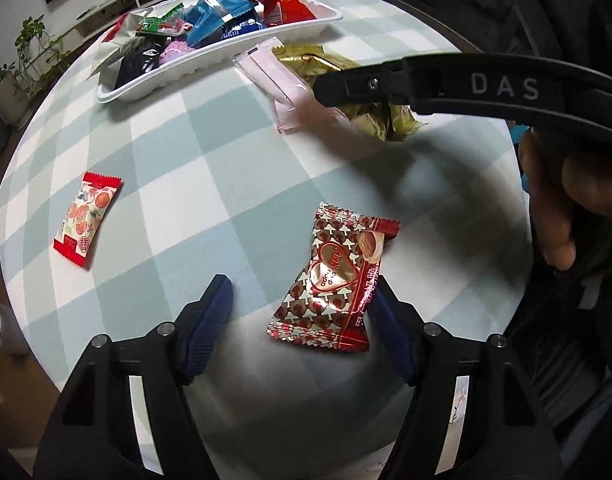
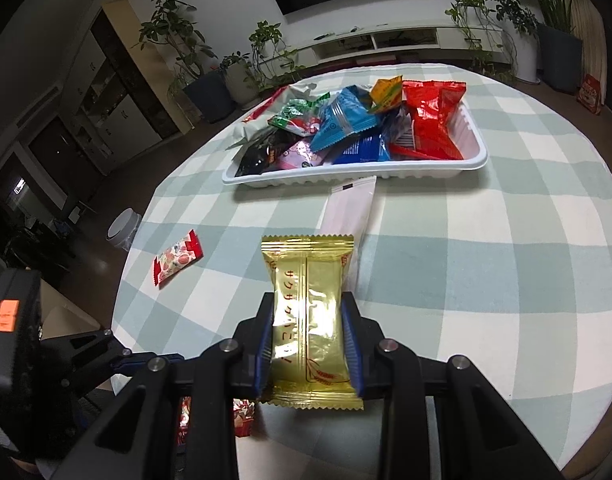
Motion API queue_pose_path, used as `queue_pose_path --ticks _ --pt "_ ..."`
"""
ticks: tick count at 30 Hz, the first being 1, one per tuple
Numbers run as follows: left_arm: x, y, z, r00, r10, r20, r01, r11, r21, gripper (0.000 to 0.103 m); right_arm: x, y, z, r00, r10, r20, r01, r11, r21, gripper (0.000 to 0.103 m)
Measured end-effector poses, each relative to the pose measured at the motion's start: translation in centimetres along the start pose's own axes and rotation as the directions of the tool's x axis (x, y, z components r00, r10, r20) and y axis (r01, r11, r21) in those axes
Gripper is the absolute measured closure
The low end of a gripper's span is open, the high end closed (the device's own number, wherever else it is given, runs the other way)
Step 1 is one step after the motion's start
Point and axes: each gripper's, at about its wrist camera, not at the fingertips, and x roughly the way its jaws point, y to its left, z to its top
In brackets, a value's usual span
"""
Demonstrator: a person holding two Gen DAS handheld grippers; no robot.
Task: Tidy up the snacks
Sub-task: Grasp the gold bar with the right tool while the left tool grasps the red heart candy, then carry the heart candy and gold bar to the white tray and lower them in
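Nearest to us, our right gripper [image 2: 309, 344] is clamped on a gold packet [image 2: 310, 320], lifted off the checked tablecloth [image 2: 486, 280] and pointed toward the tray, so we judge this one is on its way in. Our left gripper [image 1: 302, 320] hangs over a red heart-print packet [image 1: 332, 280] that lies flat on the cloth; its jaws stand apart around the packet, one pad touching or nearly touching its edge and the other well clear, so nothing is gripped there yet. Further out, a small red-and-white sweet [image 1: 86, 220] lies alone near the table's edge, untouched. Beyond the gold packet, a pale pink packet [image 2: 348, 208] rests on the cloth with its far end just beside the tray. At the back, the white tray [image 2: 386, 170] already holds a heap of snacks: a red bag [image 2: 430, 120], a blue one [image 2: 342, 120], an orange one and several darker wrappers. We reckon the work is well past halfway: most snacks are collected, one is in transit, and three remain on the cloth, as far as both views show.
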Motion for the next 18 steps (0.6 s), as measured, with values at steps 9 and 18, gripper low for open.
queue_pose_path --ticks 9,18 --pt "0.6 -1.5 1.4 0.999 0.004 -0.048 -0.001 0.997 0.072 0.058 -0.6 -0.4 0.0 1.0 0.018 0.01 -0.018 1.0 0.015 0.07" --pt "0.6 -1.9 1.9 0.995 0.011 -0.1 -0.003 0.997 0.077 0.061 -0.8 -0.5 0.1 1.0 0.02 0.013 -0.02 1.0 0.02 0.07"
